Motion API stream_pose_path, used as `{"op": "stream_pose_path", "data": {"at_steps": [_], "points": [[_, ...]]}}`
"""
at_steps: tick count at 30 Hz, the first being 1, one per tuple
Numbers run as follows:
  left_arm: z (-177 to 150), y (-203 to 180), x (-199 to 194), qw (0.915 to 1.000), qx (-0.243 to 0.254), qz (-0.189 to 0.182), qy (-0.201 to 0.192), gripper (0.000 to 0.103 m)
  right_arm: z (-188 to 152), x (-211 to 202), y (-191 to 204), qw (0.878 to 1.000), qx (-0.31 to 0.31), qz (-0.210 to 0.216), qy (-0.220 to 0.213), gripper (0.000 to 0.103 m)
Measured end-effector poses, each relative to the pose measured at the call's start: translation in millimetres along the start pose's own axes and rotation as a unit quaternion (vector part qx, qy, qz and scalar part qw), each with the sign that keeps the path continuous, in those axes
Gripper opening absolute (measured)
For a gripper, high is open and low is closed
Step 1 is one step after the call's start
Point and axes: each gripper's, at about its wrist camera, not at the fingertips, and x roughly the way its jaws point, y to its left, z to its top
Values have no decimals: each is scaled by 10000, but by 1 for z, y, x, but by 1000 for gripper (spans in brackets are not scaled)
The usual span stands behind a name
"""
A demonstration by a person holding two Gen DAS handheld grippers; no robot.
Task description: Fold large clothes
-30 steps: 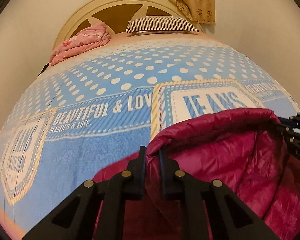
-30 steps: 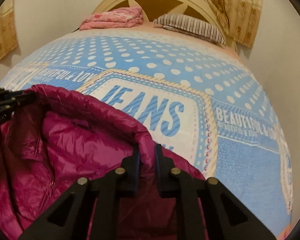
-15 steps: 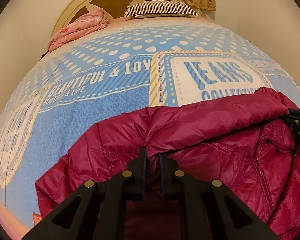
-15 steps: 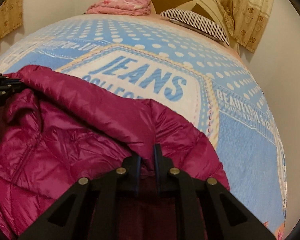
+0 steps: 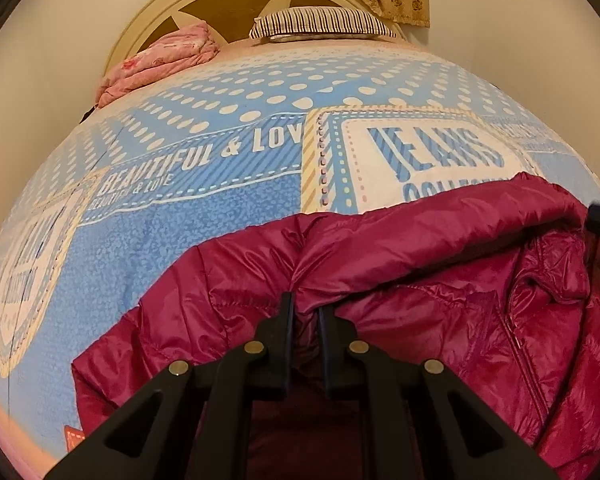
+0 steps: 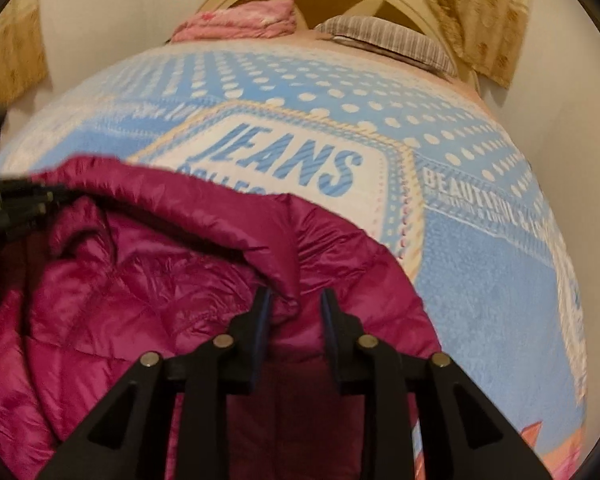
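Jacket point(image 5: 440, 272), a puffy magenta one, fills the lower half of both wrist views, lying on the bed point(image 5: 188, 240) with one edge turned over onto itself as a thick rolled band that runs across the middle of each frame. Beneath that band the quilted front and its zipper show at lower right of the left view. The left gripper point(image 5: 305, 310) has its jaws nearly together, pinching a gathered bit of fabric right at the fold line in the lower centre of its frame. The right gripper point(image 6: 294, 300) has its jaws somewhat apart, with the jacket's edge sitting between them; they look to be letting go rather than clamping, though I cannot tell whether a pad touches the cloth. Judging by this, a first fold is laid down and about to be released, and the garment is far from a compact bundle: the lower left part spreads loose, and further folds and smoothing remain. Beyond the jacket the blue dotted blanket point(image 6: 480, 280) with its "JEANS" panel covers the bed, and at the upper edge sit a pink cloth point(image 5: 160, 60) and a striped pillow point(image 5: 320, 22) against the headboard point(image 5: 228, 0).
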Motion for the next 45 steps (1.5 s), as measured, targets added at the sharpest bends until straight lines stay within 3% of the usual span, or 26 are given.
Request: {"op": "stream_pose_path", "data": {"at_steps": [5, 7, 8, 14, 19, 21, 22, 23, 25, 30, 36, 39, 43, 45], "points": [[-1, -1, 3, 10000, 62, 33, 47, 11, 29, -8, -12, 9943, 1005, 91, -348, 29], [-1, -3, 1, 9999, 94, 46, 20, 11, 43, -2, -7, 9925, 1132, 159, -427, 38], [-2, -4, -3, 9998, 152, 87, -24, 11, 48, 6, -1, 9927, 1109, 265, -389, 45], [-4, -5, -39, 9994, 209, 183, -185, 12, 43, 42, 41, 9983, 529, 262, -7, 45], [10, 15, -70, 9976, -317, -31, -616, 14, 29, 46, 45, 9989, 398, 262, 25, 45], [22, 17, -69, 9963, -538, -101, -659, 19, 28, 49, 45, 9990, 381, 236, 25, 45], [26, 16, -67, 9960, -592, -140, -657, 34, 25, 47, 42, 9989, 400, 245, 37, 45], [31, 13, -63, 9957, -657, -108, -637, 57, 25, 46, 41, 9988, 421, 254, 42, 45], [37, 5, -59, 9944, -701, -83, -782, 72, 25, 46, 41, 9988, 419, 252, 28, 45], [55, -19, -35, 9959, -568, -278, -650, 73, 24, 36, 42, 9986, 443, 209, -197, 45], [36, -30, 19, 9992, -353, 125, 130, 73, 18, 43, 46, 9992, 335, 207, -8, 45], [25, -32, 23, 9994, -312, 142, 39, 73, 17, 38, 44, 9992, 342, 208, -36, 45], [24, -29, 22, 9990, -422, 130, -14, 73, 25, 21, 44, 9975, 521, 266, -405, 45], [26, -28, 7, 9981, -544, 133, -247, 73, 29, 25, 48, 9980, 467, 170, -398, 45]]}}
